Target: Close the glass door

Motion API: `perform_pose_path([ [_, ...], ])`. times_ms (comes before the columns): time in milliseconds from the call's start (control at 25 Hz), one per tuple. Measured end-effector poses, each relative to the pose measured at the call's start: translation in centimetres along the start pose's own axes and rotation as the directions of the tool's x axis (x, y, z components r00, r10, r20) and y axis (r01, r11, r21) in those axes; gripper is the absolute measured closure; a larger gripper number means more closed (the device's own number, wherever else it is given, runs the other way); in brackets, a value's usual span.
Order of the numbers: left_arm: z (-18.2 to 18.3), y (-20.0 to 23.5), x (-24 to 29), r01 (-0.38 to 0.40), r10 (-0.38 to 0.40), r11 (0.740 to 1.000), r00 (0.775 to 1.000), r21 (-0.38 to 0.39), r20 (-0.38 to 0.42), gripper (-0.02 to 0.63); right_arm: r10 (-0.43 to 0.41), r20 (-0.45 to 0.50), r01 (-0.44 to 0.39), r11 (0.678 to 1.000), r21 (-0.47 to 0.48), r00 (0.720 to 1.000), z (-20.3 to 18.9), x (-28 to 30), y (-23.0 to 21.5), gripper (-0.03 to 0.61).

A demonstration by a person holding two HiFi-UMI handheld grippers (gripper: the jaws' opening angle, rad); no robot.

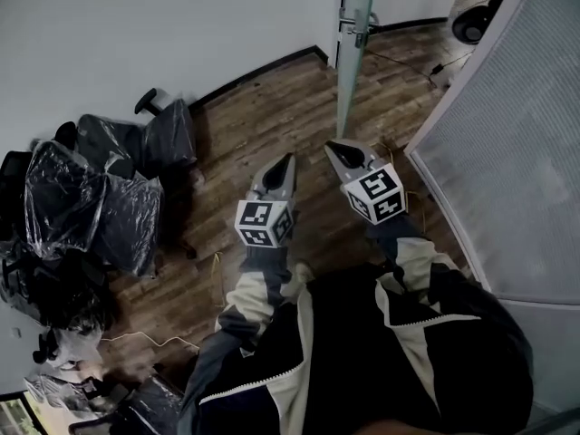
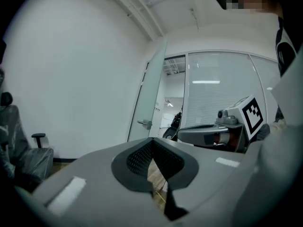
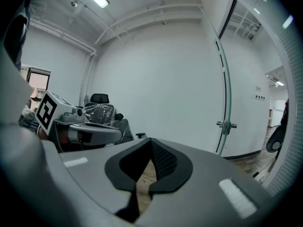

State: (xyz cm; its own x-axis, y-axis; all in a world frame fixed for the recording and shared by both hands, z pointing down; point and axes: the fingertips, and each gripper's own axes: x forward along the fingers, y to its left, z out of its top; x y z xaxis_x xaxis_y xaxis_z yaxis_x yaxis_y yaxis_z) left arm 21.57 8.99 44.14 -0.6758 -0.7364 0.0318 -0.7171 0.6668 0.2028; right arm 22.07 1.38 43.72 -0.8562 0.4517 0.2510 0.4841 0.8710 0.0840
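The glass door (image 1: 355, 53) stands ajar ahead of me, edge-on in the head view, with its metal handle (image 1: 360, 27) near the top. My left gripper (image 1: 285, 163) and right gripper (image 1: 341, 149) are held side by side over the wooden floor, short of the door and apart from it. Both are shut with nothing between the jaws. In the left gripper view the jaws (image 2: 152, 143) point toward the door (image 2: 149, 98) and its handle (image 2: 144, 123). The right gripper view has its jaws (image 3: 151, 143) left of the door's edge (image 3: 226, 103) and handle (image 3: 226, 125).
Several office chairs wrapped in plastic (image 1: 109, 188) crowd the left side by the white wall. A frosted glass partition (image 1: 517, 143) runs along the right. A thin yellow cable (image 1: 217, 270) lies on the floor. A dark wheeled thing (image 1: 476, 21) sits beyond the doorway.
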Motion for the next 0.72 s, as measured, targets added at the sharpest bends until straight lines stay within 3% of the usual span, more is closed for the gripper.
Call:
perform_pose_path([
  [120,0.6,2.7,-0.2,0.034,-0.033,0.998,0.999,-0.052,0.021,0.606,-0.029,-0.017,0.029,1.000,-0.008,0.999,0.6,2.3,0.2,0.574],
  [320,1.6,6.6,-0.3,0.037,-0.035,0.997,0.998,-0.065,0.043,0.606,-0.047,-0.032,0.046,0.999,-0.028,0.998,1.8,5.8,0.1,0.574],
  [720,2.7,15.0,2.8,-0.047,0.049,0.998,0.998,-0.037,0.036,0.606,-0.001,-0.045,0.000,1.000,-0.029,0.999,2.3,14.6,-2.8,0.574],
])
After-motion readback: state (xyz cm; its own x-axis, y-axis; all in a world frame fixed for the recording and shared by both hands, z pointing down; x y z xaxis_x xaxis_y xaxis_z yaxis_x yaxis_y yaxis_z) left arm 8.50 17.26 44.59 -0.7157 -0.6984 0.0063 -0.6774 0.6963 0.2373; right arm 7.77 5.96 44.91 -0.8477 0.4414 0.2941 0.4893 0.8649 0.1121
